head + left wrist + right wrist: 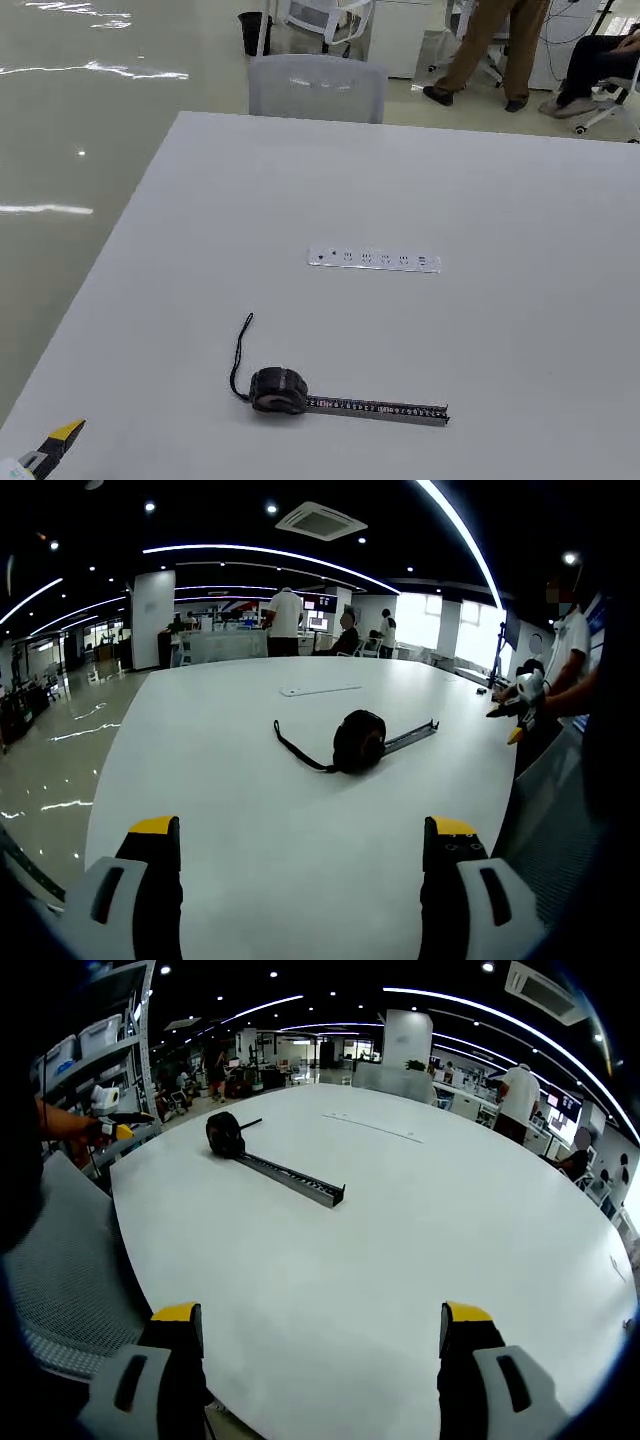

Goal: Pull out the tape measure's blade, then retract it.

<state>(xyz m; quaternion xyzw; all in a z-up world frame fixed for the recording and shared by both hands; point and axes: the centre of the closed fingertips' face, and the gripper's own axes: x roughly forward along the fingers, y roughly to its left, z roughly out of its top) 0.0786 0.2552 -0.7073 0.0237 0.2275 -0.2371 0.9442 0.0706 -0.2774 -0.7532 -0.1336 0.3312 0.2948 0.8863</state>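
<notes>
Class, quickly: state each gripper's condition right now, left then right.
Left gripper: open, holding nothing.
Right gripper: open, holding nothing.

The left gripper (300, 832) holds level, its yellow-tipped jaws spread wide apart at 7 and 5 o'clock of its own view. In the head view one yellow tip pokes in at 8 o'clock. The right gripper (320, 1315) is likewise spread wide, jaws at 7 and 5 o'clock. Each appears in the other's view: the right hand (550, 692) at 3 o'clock, the left hand (82, 1127) at 9 o'clock.
</notes>
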